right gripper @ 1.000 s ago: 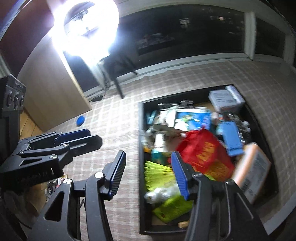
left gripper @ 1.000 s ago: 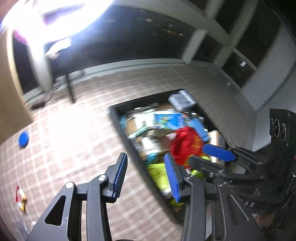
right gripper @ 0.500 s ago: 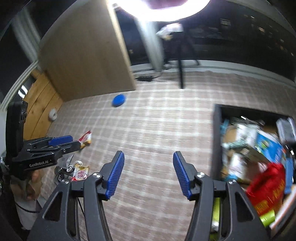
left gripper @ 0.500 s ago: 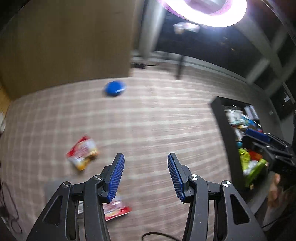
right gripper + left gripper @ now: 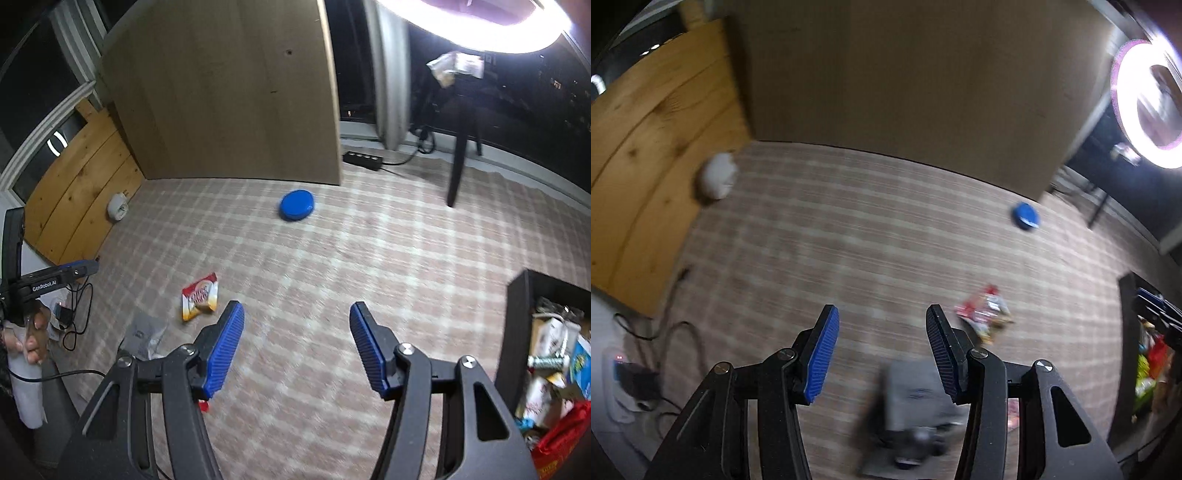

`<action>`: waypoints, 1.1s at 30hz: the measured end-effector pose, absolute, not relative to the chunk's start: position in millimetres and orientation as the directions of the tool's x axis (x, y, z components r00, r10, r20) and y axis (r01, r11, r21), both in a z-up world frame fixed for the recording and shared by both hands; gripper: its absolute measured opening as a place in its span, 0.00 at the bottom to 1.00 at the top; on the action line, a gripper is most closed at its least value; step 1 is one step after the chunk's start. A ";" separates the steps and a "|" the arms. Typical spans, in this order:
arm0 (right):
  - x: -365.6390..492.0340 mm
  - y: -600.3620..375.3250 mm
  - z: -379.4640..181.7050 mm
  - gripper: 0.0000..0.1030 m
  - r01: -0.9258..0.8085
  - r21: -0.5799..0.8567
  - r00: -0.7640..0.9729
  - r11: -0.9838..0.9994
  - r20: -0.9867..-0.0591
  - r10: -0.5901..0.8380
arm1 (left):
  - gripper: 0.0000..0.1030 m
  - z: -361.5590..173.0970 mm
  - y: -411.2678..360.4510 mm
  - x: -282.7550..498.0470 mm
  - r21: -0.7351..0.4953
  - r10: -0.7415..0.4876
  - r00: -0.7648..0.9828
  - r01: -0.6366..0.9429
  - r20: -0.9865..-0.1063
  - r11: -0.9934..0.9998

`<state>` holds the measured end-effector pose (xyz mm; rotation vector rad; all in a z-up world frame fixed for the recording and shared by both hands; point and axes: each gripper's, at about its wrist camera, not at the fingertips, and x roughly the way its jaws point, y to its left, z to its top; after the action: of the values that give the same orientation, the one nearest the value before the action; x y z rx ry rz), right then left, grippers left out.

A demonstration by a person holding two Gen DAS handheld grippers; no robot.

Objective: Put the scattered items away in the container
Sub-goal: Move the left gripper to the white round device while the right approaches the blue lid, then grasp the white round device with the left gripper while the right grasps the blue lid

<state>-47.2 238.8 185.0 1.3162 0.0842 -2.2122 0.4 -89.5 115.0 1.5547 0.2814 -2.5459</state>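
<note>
Left wrist view: the left gripper (image 5: 881, 350) has its jaws apart and empty; a snack packet (image 5: 984, 317) lies on the carpet (image 5: 886, 240) at 2 o'clock just past the right finger, judged light, crinkly and best pinched across an edge, while a blurred grey bag (image 5: 916, 402) at 6 o'clock is partly hidden behind the finger. Right wrist view: the right gripper (image 5: 297, 347) is likewise spread and empty, the packet (image 5: 200, 296) at 10 o'clock, a blue disc (image 5: 296, 205) at 12 o'clock, apparently rigid, and the box (image 5: 517, 332) at 3 o'clock cut off by the frame edge.

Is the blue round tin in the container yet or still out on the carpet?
Out: the blue round tin lies on the carpet, apart from the container.
</note>
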 end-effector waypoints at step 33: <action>-175.1 98.4 89.2 0.64 0.555 0.079 -0.297 -0.828 -0.911 -0.286 | 0.56 18.7 -245.1 -149.2 0.533 -0.545 -0.384 0.147 -0.745 -0.833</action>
<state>-175.1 98.4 89.2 1.4346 0.3435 -2.1486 -149.2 -245.1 18.7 1.4209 -0.5391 -2.2449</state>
